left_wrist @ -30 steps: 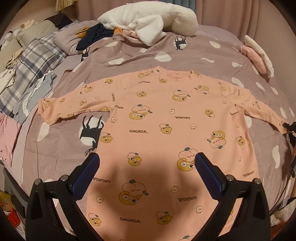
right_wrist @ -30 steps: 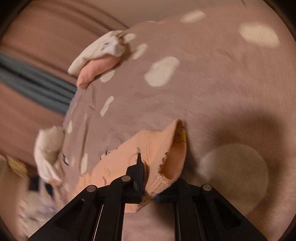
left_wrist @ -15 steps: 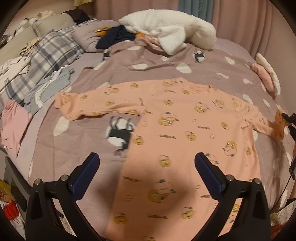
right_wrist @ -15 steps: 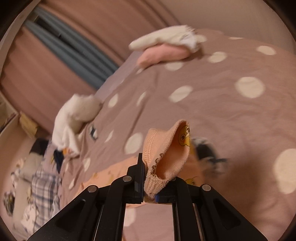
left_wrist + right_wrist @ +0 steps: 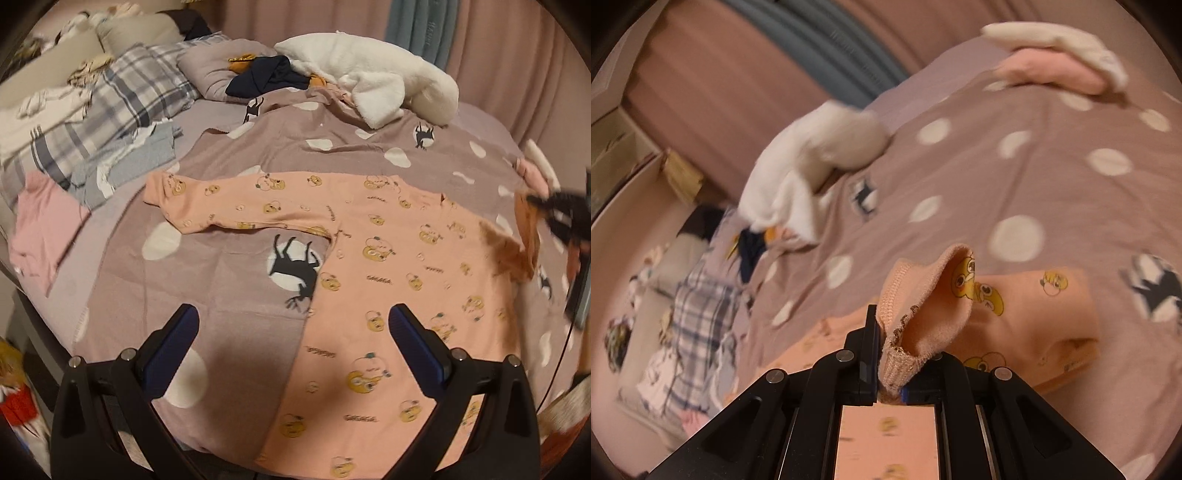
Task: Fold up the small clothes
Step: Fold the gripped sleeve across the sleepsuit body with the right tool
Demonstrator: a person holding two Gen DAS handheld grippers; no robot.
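Observation:
A small peach long-sleeved shirt [image 5: 380,280] with yellow cartoon prints lies flat on the mauve dotted bedspread [image 5: 221,280]. Its left sleeve [image 5: 221,206] stretches out flat to the left. My left gripper [image 5: 295,339] is open and empty, hovering above the shirt's lower left edge. My right gripper [image 5: 890,373] is shut on the cuff [image 5: 923,302] of the right sleeve and holds it lifted, with the sleeve doubled back over the shirt's body. The right gripper also shows, blurred, at the right edge of the left wrist view [image 5: 561,218].
A white fleece garment [image 5: 369,74] and a dark garment [image 5: 269,74] lie at the head of the bed. A plaid blanket [image 5: 110,110], grey clothes [image 5: 129,162] and a pink garment [image 5: 40,229] lie left. A pink and white folded pile [image 5: 1060,62] sits at the far right.
My right gripper has lifted the right sleeve's cuff and carried it inward over the shirt. My left gripper has shifted left, from over the shirt's middle to its left edge.

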